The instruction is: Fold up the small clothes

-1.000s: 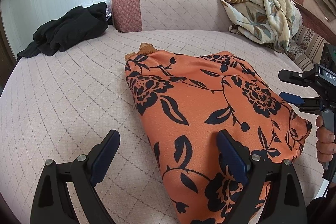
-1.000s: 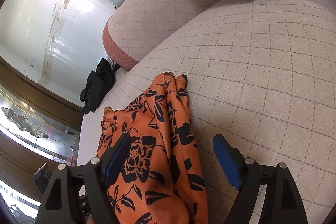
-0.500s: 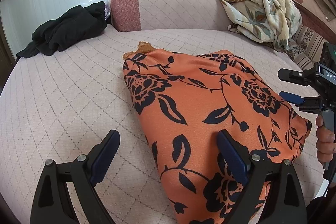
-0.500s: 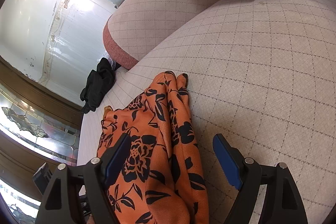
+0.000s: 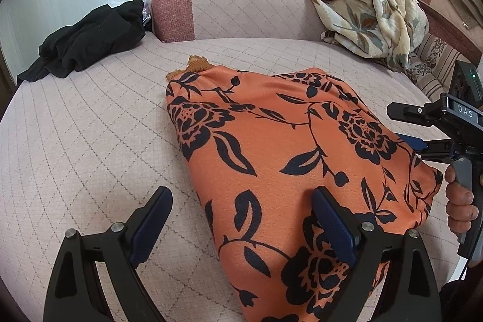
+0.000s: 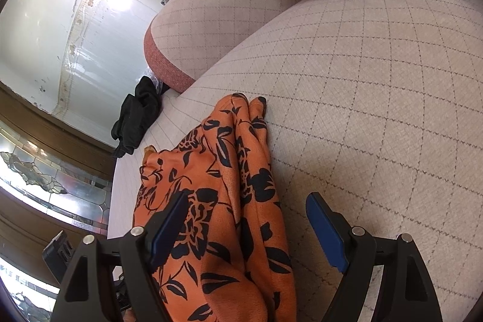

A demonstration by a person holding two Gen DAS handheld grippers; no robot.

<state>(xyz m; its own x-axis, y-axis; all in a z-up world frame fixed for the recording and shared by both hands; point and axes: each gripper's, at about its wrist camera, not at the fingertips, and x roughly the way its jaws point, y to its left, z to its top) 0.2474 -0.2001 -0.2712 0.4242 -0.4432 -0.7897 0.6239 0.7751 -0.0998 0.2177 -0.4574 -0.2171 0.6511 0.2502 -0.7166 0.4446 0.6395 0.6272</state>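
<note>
1. Orange floral garment (image 5: 289,159) lies folded on the quilted sofa seat (image 5: 90,141), a scrap of lace showing at its far corner.
2. My left tool (image 5: 241,219): jaws wide apart, empty, right finger over the cloth's near edge.
3. My right tool (image 6: 246,219): jaws apart, straddling the garment's edge, gripping nothing.
4. Black clothing (image 5: 87,41) sits well apart, by the armrest; patterned blanket (image 5: 371,17) on the backrest.
</note>
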